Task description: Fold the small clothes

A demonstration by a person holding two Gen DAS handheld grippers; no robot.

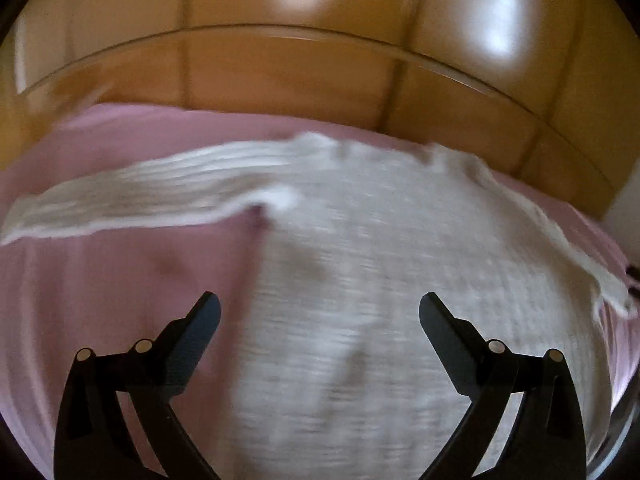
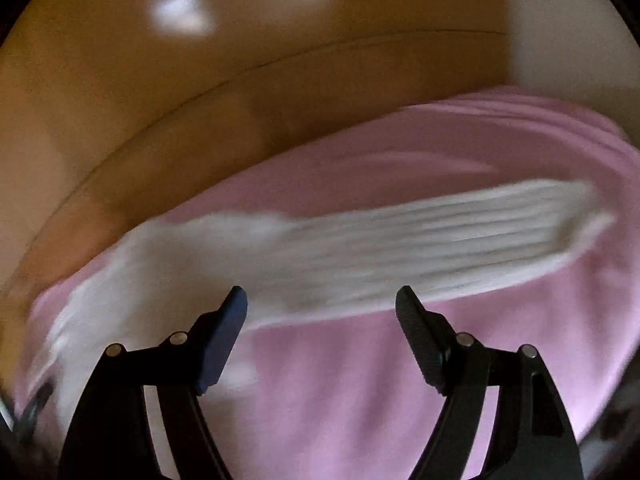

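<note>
Left wrist view: the left hand-held gripper (image 1: pixel 320 304) stands wide, its two black fingers (image 1: pixel 200 328) well apart and nothing between them. Below and ahead of it lies a white knitted garment (image 1: pixel 380 280), spread flat on a pink sheet (image 1: pixel 120 280). The body of the garment fills the middle and right of the view. One ribbed sleeve (image 1: pixel 152 196) reaches out to the left across the sheet; the other sleeve runs down the right edge of the view. Beyond the sheet stands a glossy wooden headboard (image 1: pixel 288 76) with bright reflections on it. The picture is blurred, so the weave and the hem cannot be read finely.

Right wrist view: the right hand-held gripper (image 2: pixel 322 300) is also wide, with its fingers (image 2: pixel 420 340) apart and empty. No cloth is pinched between the pads. The garment (image 2: pixel 180 256) lies ahead of the fingertips, and a ribbed sleeve (image 2: pixel 460 236) stretches to the right over the pink sheet (image 2: pixel 380 380). The garment's body trails off to the lower left of the view, where blur hides its edge. Bare sheet shows beneath the right finger and between both fingers. The wooden headboard (image 2: pixel 200 120) curves behind the bed, and a pale wall (image 2: pixel 572 40) shows at the upper right.

Whether either gripper's fingertips touch the cloth cannot be told from these views.
</note>
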